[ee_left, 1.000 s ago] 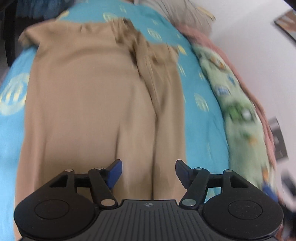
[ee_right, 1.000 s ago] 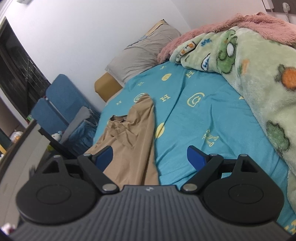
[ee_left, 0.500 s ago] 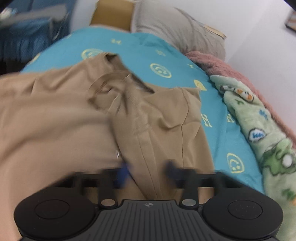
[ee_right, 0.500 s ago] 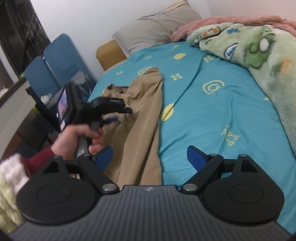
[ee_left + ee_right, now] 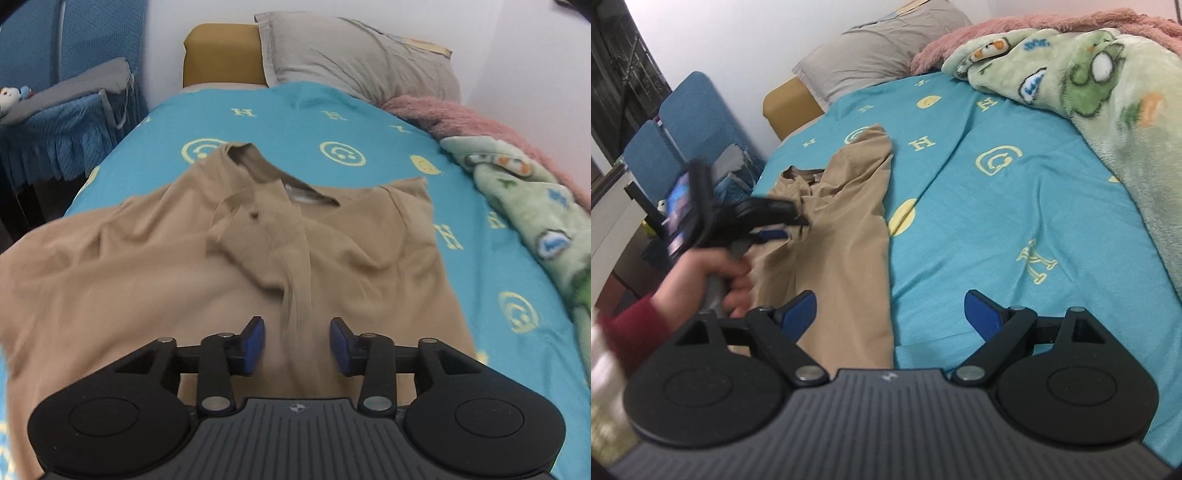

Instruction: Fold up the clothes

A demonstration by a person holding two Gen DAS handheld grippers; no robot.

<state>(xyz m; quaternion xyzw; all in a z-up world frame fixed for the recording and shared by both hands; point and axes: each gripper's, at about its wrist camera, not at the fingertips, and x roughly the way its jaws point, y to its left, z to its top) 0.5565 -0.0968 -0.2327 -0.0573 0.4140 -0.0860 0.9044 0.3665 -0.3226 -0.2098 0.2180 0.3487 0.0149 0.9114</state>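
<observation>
A tan T-shirt (image 5: 155, 266) lies on the blue bedsheet (image 5: 295, 122), collar toward the pillows, with a sleeve folded in over its middle. My left gripper (image 5: 296, 345) is open, low over the shirt, its blue pads either side of a raised fold of tan cloth. In the right wrist view the shirt (image 5: 842, 229) lies left of centre and the left gripper (image 5: 783, 227) sits over it, held by a hand in a red sleeve. My right gripper (image 5: 890, 314) is open and empty above the shirt's right edge.
A grey pillow (image 5: 354, 62) and a tan cushion (image 5: 221, 55) lie at the head of the bed. A green cartoon blanket (image 5: 1089, 92) over a pink one (image 5: 1015, 33) fills the right side. Blue chairs (image 5: 683, 122) stand left of the bed.
My left gripper has moved up the shirt toward the collar and narrowed its jaws around a fold. My right gripper has shifted slightly and stays open.
</observation>
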